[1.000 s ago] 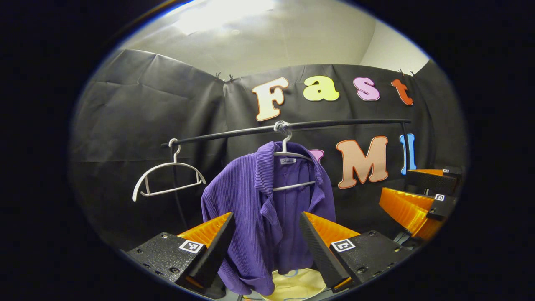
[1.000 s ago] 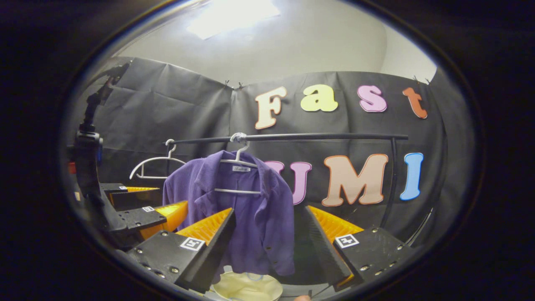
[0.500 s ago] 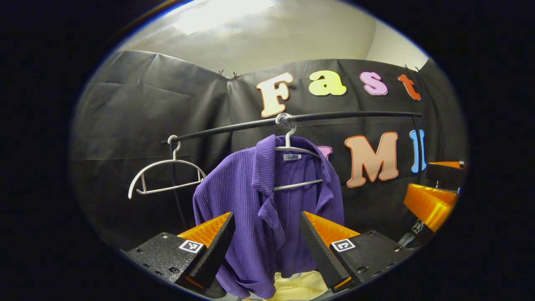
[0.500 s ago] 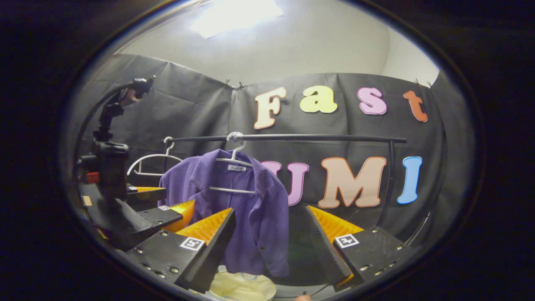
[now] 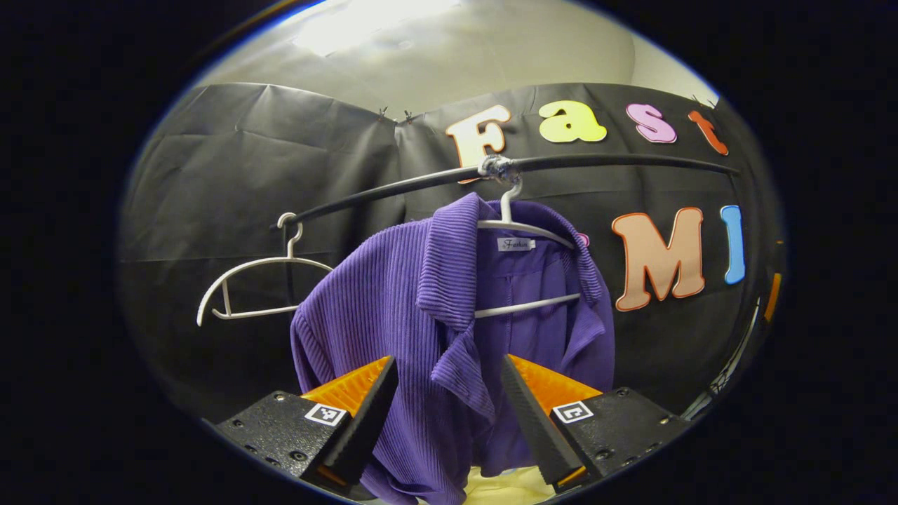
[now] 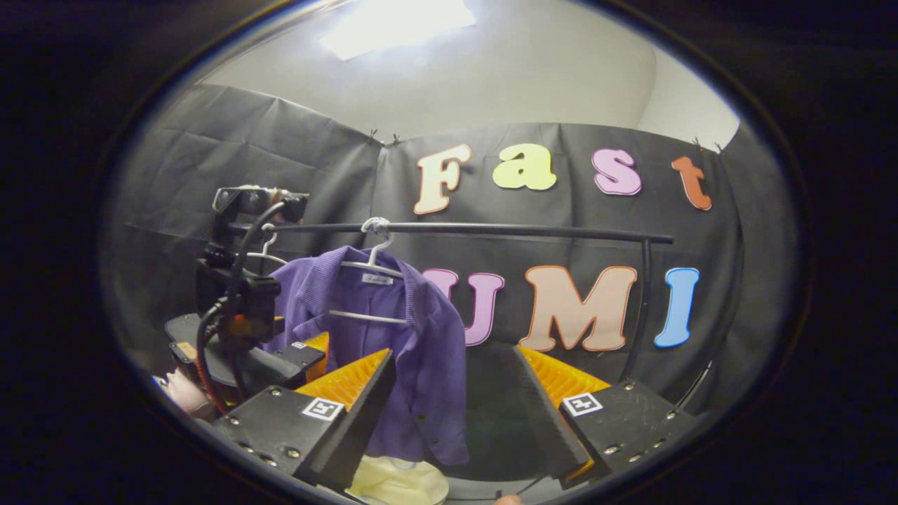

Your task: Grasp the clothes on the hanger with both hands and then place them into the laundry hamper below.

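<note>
A purple ribbed shirt [image 5: 421,308] hangs on a white hanger [image 5: 525,228] from a black rail [image 5: 617,163]. My left gripper [image 5: 449,410] is open, close in front of the shirt, with the collar flap and front panel showing between its fingers; I cannot tell if they touch the cloth. In the right gripper view the shirt [image 6: 414,330] hangs farther off, left of centre. My right gripper [image 6: 456,414] is open, its left finger overlapping the shirt's lower hem. The left gripper's camera mount [image 6: 242,308] stands by the shirt's left shoulder. The pale yellow hamper [image 6: 396,484] lies below the shirt.
An empty white hanger [image 5: 256,277] hangs at the rail's left end. The rail's upright post [image 6: 635,308] stands at the right. A hand [image 6: 184,393] holds the left gripper at the lower left. The hamper's rim [image 5: 508,489] peeks between the left fingers.
My left gripper has moved forward towards the shirt, which now looks larger, and the right gripper has dropped out of its view. My right gripper has hardly moved. Both stay open.
</note>
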